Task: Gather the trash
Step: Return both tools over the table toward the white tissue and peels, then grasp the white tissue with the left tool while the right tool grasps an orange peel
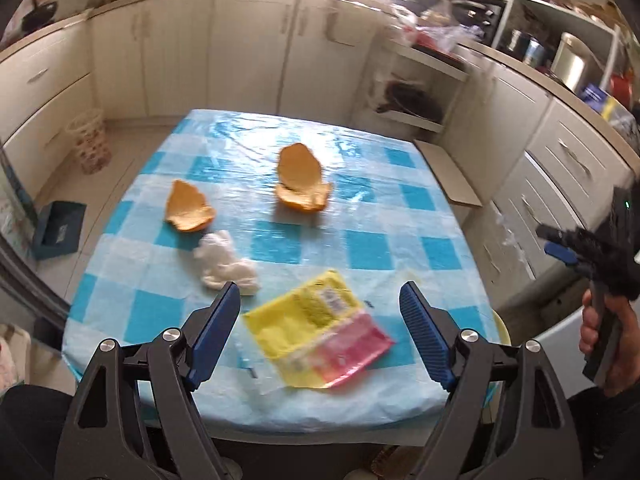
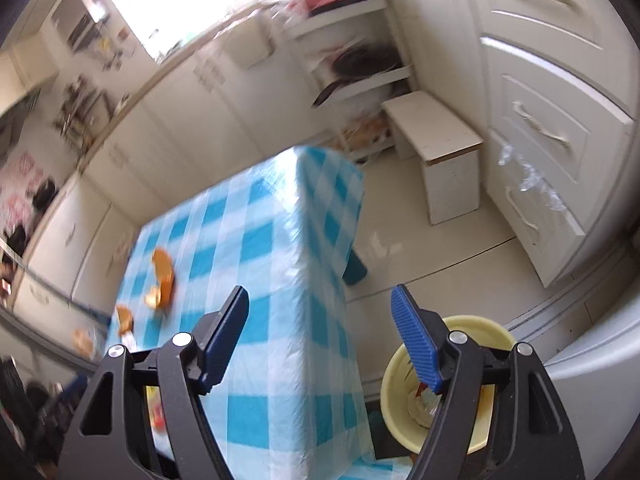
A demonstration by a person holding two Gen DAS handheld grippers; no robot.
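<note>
On the blue-checked table (image 1: 360,216) lie two orange peels (image 1: 304,182) (image 1: 188,208), a crumpled white tissue (image 1: 226,264) and a yellow-and-pink wrapper (image 1: 316,340). My left gripper (image 1: 320,292) hangs open above the wrapper, its jaws wide, touching nothing. A hand holds my right gripper (image 1: 560,242) off the table's right side. In the right wrist view this gripper (image 2: 319,290) is open and empty over the table's edge (image 2: 320,240), beside a yellow bin (image 2: 472,326) on the floor with scraps inside. The orange peel (image 2: 163,274) shows blurred at the left.
White cabinets and drawers (image 2: 552,128) ring the table. A low white stool (image 2: 440,136) stands by the far right corner. On the floor to the left are a wicker basket (image 1: 91,140) and a dark blue box (image 1: 60,228).
</note>
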